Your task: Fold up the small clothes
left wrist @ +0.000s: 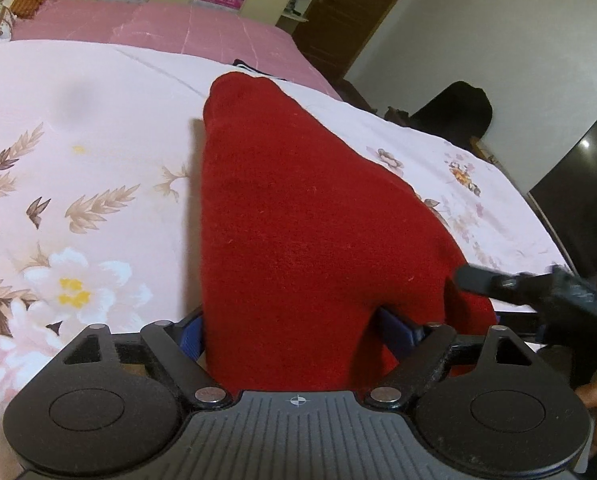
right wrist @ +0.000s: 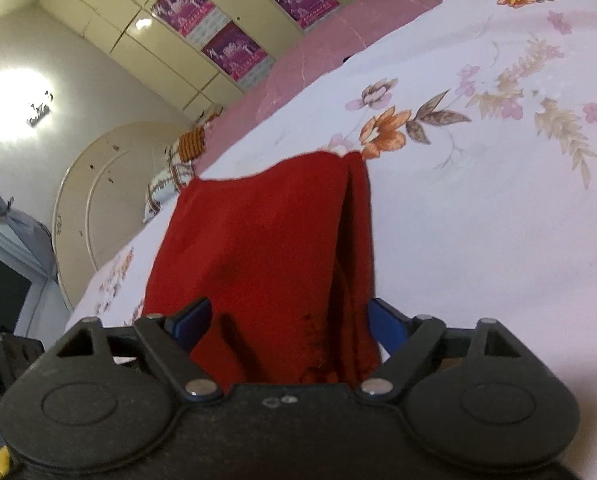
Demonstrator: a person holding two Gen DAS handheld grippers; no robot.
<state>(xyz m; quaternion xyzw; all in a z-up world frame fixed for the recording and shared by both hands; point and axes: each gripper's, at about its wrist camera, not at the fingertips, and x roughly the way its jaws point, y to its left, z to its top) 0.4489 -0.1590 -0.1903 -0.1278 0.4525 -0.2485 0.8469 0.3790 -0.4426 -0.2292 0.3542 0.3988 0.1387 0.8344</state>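
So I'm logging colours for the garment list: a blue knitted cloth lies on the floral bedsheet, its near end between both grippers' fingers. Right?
Not blue. The knitted cloth is red, as the left wrist view shows; only the gripper fingers are blue. It does lie on the floral bedsheet, near end between both grippers' fingers.

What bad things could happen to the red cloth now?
1. The red cloth fills both the left tool and the right tool, whose jaws stand wide, so it may slip and the fold fall open.
2. Its layers gape along one side, so the fold may end up uneven.
3. The two tools are close together and might bump.
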